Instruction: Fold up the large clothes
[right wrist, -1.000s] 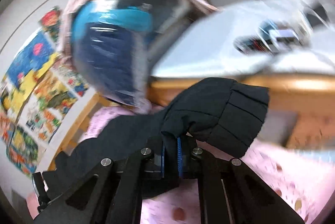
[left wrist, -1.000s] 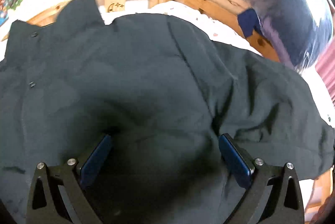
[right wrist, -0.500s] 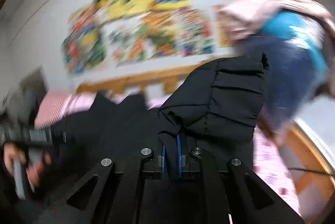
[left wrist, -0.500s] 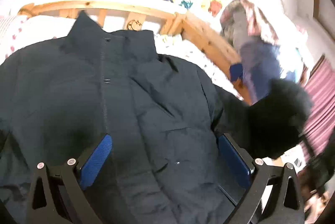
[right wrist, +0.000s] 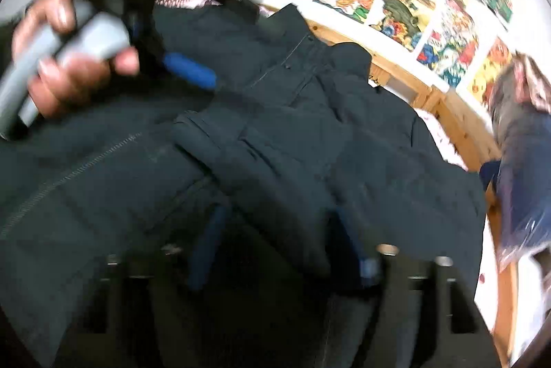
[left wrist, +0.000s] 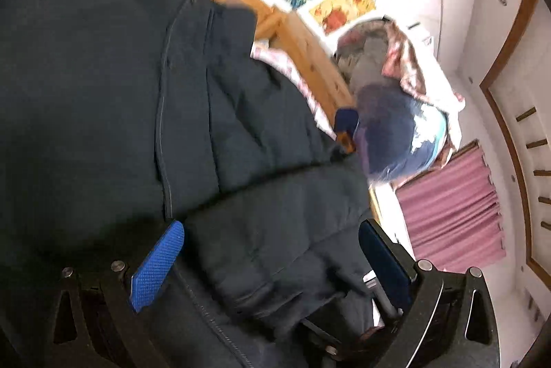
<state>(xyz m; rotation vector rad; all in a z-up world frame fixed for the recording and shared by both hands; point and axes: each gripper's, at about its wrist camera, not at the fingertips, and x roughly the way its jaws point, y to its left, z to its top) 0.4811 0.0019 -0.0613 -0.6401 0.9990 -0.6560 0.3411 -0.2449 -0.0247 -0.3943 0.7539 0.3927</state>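
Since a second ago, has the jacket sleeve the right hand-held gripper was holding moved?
Yes. The sleeve was pinched up near the wooden bed frame; now it lies folded across the jacket front, and the right hand-held gripper has opened.

The left gripper (left wrist: 272, 251) has its two blue-padded fingers (left wrist: 156, 264) spread wide, with nothing pinched between the pads. In the right wrist view the person's left hand (right wrist: 65, 58) wraps around that gripper's grey handle, thumb and fingers curled about it, at the upper left and blurred. The right gripper (right wrist: 275, 251) also stands parted, its blue fingers (right wrist: 206, 244) set well apart from each other, though that view is smeared.
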